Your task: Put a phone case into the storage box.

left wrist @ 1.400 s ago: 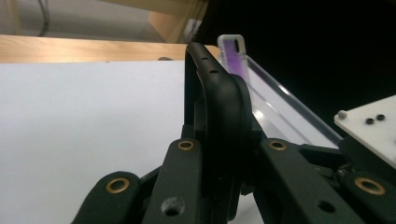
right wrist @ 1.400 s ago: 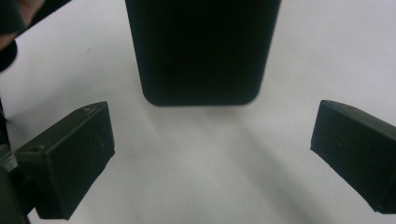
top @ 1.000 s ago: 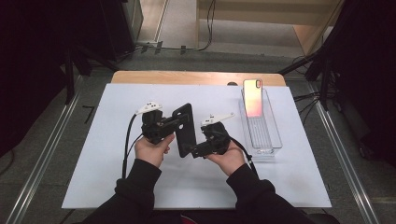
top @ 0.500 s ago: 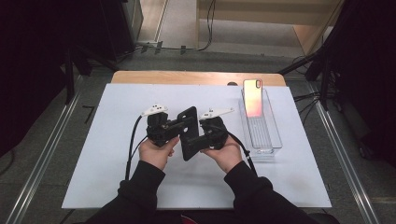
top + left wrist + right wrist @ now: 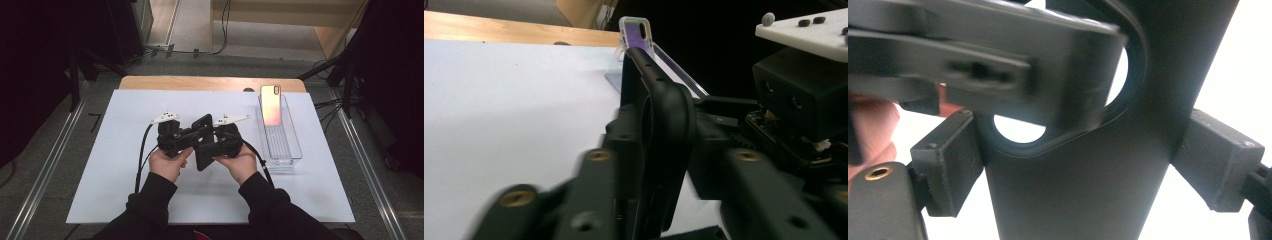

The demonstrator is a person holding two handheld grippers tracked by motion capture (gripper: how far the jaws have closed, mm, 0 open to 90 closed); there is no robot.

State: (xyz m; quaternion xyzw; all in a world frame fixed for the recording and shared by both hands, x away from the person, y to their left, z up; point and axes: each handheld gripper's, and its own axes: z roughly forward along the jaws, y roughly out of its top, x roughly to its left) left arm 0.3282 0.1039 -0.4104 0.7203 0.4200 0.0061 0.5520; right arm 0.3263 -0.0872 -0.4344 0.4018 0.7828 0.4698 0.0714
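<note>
Both hands meet at the surface's middle. The right gripper [image 5: 212,145] clamps the black phone case [image 5: 202,141], its long axis running toward the far edge. The left gripper [image 5: 192,137] has just been opening its jaws around the case's edge.

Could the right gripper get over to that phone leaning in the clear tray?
Probably not yet: the right gripper clamps the black phone case. Otherwise the way to the phone in the clear tray looks free.
</note>
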